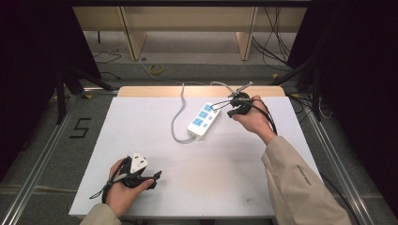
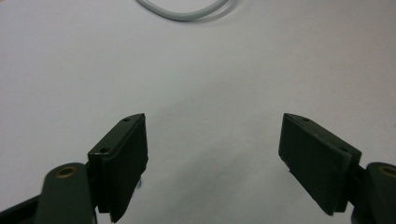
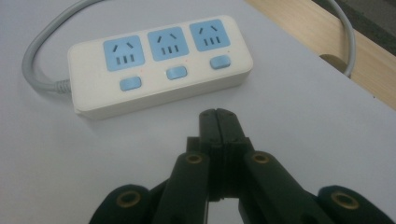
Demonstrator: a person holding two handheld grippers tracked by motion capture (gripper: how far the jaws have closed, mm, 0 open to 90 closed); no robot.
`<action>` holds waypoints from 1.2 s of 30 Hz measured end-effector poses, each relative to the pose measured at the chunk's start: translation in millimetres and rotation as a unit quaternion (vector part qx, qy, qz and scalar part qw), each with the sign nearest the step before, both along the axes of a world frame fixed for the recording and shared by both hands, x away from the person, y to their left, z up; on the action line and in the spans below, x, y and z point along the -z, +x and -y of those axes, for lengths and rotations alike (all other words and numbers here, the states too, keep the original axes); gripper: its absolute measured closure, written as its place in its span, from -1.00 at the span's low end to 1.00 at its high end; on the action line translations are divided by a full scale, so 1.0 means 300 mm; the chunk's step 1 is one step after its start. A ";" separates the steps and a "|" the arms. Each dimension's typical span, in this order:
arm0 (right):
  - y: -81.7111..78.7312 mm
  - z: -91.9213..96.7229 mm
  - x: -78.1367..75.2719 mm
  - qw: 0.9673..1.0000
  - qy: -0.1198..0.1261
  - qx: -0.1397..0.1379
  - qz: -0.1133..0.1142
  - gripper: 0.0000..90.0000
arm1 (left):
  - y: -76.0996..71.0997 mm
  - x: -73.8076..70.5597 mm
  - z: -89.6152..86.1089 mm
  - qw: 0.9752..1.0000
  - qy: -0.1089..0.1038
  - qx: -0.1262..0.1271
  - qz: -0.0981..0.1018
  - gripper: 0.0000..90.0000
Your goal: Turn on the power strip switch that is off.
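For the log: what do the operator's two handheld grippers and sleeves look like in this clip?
Both grippers are black. The left gripper carries a pale grey three-cornered plate on top; its jaws end in flat rectangular pads and turn on brass-coloured pivots. The right gripper has the same brass-ringed linkage and black cables looping past the hand. Both forearms wear beige jacket sleeves, the right one with small dark lettering.

one white power strip (image 3: 159,67) on the table (image 1: 155,140) — three blue sockets on it, three blue switches, one grey cord (image 1: 176,117). two hands, two grippers — the left gripper (image 1: 155,177) and the right gripper (image 1: 219,104).
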State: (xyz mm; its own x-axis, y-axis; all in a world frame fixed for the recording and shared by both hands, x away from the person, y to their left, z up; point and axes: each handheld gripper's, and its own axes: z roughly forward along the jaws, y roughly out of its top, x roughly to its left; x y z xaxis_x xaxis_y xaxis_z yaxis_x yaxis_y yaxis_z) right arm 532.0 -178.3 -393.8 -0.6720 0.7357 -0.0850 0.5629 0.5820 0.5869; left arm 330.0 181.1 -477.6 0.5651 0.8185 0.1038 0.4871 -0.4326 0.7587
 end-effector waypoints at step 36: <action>0.056 -0.050 0.011 1.000 0.001 -0.003 -0.012 1.00 | 0.003 -0.001 0.008 1.000 -0.001 0.005 0.002 -0.47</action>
State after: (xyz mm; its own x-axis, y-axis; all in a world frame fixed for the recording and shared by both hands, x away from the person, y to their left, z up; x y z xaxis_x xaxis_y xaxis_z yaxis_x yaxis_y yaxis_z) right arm 548.8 -163.2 -397.0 -0.6784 0.7316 -0.0672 0.5728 0.5840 0.5752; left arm 330.8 178.6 -477.4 0.5727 0.8131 0.1040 0.4803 -0.4356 0.7613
